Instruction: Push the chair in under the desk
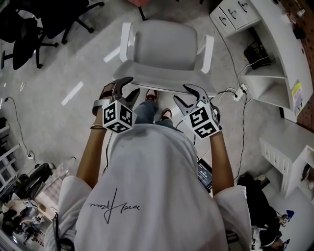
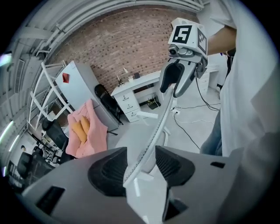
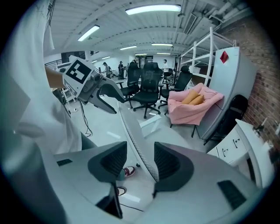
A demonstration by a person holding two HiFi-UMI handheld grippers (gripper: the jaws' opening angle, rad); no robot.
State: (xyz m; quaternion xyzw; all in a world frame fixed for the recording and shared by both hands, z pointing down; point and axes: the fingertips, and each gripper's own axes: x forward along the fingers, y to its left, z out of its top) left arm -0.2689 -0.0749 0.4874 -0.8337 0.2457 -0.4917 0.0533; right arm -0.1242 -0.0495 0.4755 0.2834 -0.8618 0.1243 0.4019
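A white office chair point(image 1: 164, 46) stands in front of me, seen from above in the head view. My left gripper point(image 1: 128, 88) straddles the left part of the backrest's top edge point(image 1: 162, 82). My right gripper point(image 1: 184, 95) straddles the right part of that edge. In the left gripper view the thin mesh backrest edge point(image 2: 153, 135) runs between the spread jaws of the left gripper point(image 2: 140, 164). The right gripper point(image 3: 141, 162) stands the same way, with the backrest edge point(image 3: 131, 131) between its pads. Both grippers are open. A white desk point(image 1: 274, 44) stands at the right.
A white drawer unit point(image 1: 235, 14) sits by the desk. Cables and a power strip point(image 1: 239, 93) lie on the floor to the right of the chair. Black office chairs point(image 1: 29, 29) stand at the far left. A chair draped in pink cloth point(image 3: 194, 107) is further off.
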